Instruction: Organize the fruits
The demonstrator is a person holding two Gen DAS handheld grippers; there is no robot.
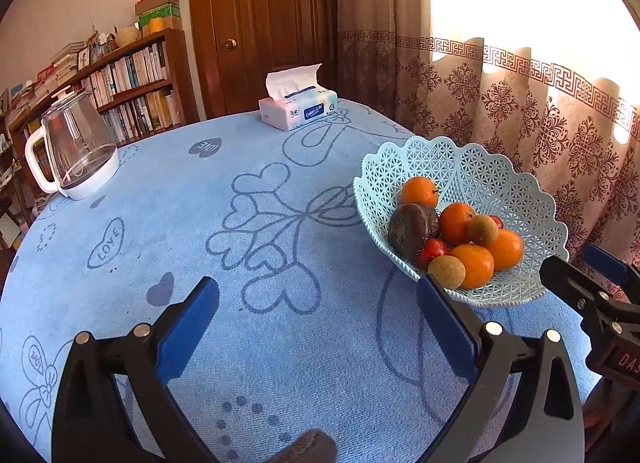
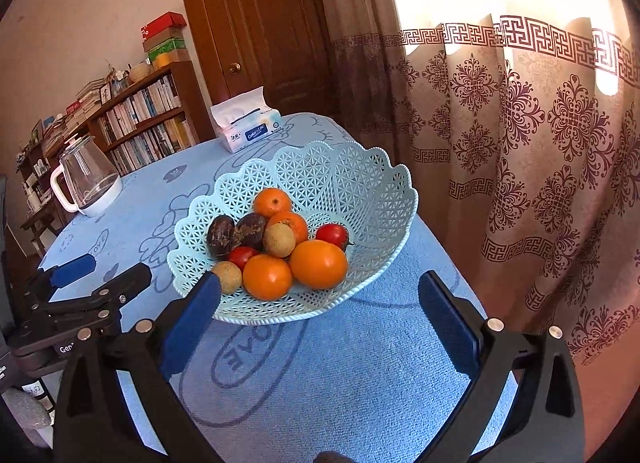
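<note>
Both tools empty, fingers spread wide, above the blue table (image 1: 168,223).

Left tool (image 1: 318,303) hovers over bare cloth left of the lattice basket (image 2: 352,191); right tool (image 2: 320,295) faces the basket's near rim. All fruit sits piled in the basket: oranges (image 2: 318,263), two dark passion fruits (image 2: 220,235), red tomatoes (image 2: 333,235), brownish round fruits (image 2: 279,245). Glass kettle (image 1: 76,151) and tissue box (image 1: 298,109) stand well apart, farther back.
</note>
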